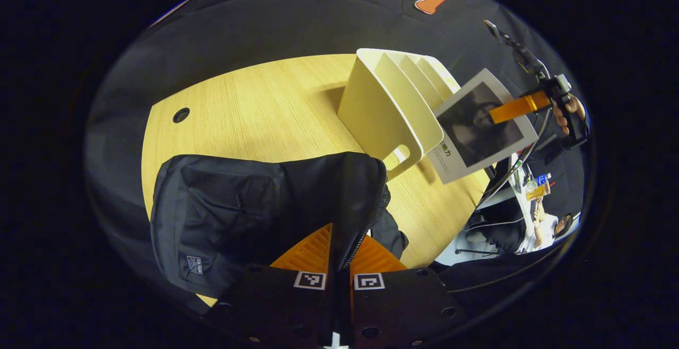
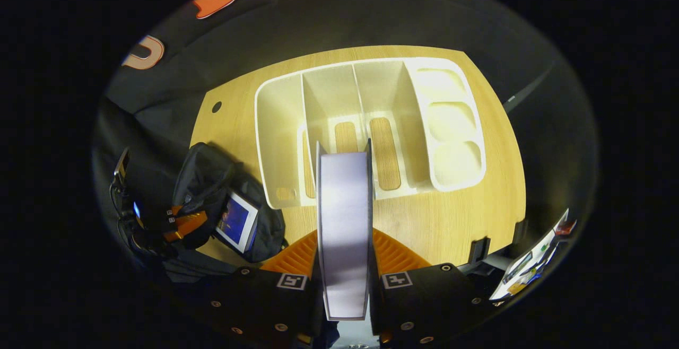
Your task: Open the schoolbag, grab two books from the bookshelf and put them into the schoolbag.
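Left gripper (image 1: 339, 269) pinches schoolbag (image 1: 238, 216) flap, keeping the mouth open — right gripper (image 2: 345, 264) clamps a book (image 2: 344, 232), lifted clear of bookshelf (image 2: 276, 142) for loading.

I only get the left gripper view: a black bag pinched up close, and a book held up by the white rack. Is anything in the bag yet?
Observer: Yes. The right gripper view shows a blue-covered book sitting in the open schoolbag.
Operator: Any books left in the rack?
Observer: From above, the bookshelf slots I can see hold none.
Operator: Is the raised book gripped on both sides?
Observer: Yes, the right gripper has a finger on each face of the grey book.
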`<action>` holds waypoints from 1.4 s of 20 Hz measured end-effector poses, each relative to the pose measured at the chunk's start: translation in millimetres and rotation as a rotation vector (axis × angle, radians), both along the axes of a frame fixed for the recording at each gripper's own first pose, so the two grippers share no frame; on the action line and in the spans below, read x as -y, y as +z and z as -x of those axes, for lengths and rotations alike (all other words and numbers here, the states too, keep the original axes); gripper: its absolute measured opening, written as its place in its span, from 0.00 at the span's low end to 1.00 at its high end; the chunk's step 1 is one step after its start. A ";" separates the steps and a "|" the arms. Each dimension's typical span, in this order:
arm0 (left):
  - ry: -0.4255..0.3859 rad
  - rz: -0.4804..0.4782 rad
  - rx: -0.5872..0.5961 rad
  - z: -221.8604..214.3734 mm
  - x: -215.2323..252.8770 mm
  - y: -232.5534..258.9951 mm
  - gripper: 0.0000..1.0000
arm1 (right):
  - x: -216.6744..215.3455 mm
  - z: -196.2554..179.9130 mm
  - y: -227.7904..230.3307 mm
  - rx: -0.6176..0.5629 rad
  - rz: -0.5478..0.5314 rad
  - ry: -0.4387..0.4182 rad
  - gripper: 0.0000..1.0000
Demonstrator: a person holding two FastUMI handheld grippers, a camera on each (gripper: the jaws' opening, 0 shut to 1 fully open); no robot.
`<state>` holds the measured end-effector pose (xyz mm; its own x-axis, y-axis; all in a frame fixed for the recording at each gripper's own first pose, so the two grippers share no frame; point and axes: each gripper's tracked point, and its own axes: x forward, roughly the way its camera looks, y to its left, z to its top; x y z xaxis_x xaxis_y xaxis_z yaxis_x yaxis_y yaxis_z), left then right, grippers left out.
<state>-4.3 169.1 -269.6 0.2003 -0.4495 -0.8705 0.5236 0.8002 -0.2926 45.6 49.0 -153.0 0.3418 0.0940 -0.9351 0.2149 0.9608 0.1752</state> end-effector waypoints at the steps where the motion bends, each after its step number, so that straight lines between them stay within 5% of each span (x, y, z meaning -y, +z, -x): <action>1: -0.005 -0.006 0.005 1.1 -0.9 -0.8 0.06 | -2.5 10.7 -0.8 0.005 -0.016 -0.012 0.37; 10: -0.033 -0.032 0.021 5.1 0.0 0.4 0.06 | -25.3 78.9 -13.9 0.092 -0.190 -0.176 0.36; 16: -0.036 -0.028 0.024 4.9 -0.2 2.2 0.06 | -61.8 99.2 -18.1 0.207 -0.413 -0.280 0.35; 28: -0.013 -0.021 0.054 -4.1 -5.2 24.1 0.06 | -138.9 76.6 -38.4 0.321 -0.665 -0.226 0.35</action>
<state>-0.2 174.2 -245.5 0.2413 -0.4342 -0.8679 0.5484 0.7989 -0.2472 -31.1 188.0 -191.5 0.6641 0.4973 -0.5583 0.2344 0.5706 0.7871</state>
